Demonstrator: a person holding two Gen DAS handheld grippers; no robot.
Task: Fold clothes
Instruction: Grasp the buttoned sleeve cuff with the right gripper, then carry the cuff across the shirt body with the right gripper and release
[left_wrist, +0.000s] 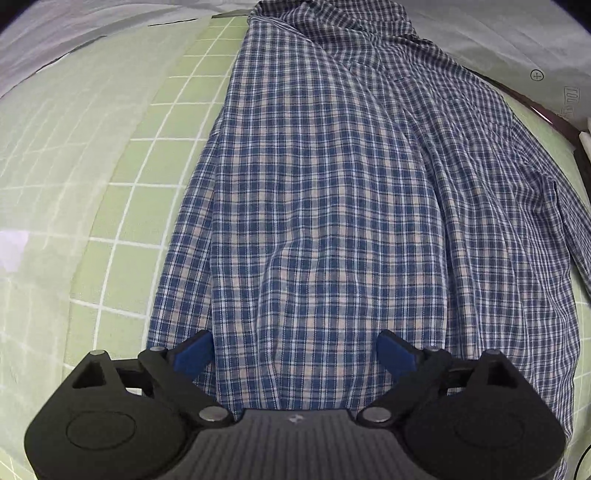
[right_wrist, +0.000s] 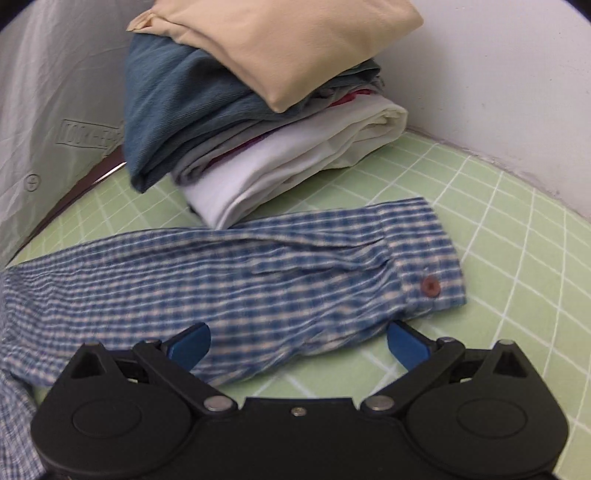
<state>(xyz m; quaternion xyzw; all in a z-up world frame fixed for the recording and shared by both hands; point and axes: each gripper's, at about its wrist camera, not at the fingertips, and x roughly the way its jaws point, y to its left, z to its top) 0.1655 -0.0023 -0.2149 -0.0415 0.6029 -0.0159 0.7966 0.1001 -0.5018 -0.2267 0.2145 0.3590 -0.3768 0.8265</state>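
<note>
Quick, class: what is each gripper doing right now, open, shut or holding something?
Left gripper: open, holding nothing, jaws spread over the shirt.
Right gripper: open, holding nothing, jaws spread at the sleeve.

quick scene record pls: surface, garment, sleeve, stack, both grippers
surface: green grid mat
garment: blue plaid shirt spread flat on mat
sleeve: lies flat in front of the stack, cuff with brown button to the right
stack: folded clothes behind sleeve, beige piece on top
left gripper: open, over shirt
right gripper: open, over sleeve
</note>
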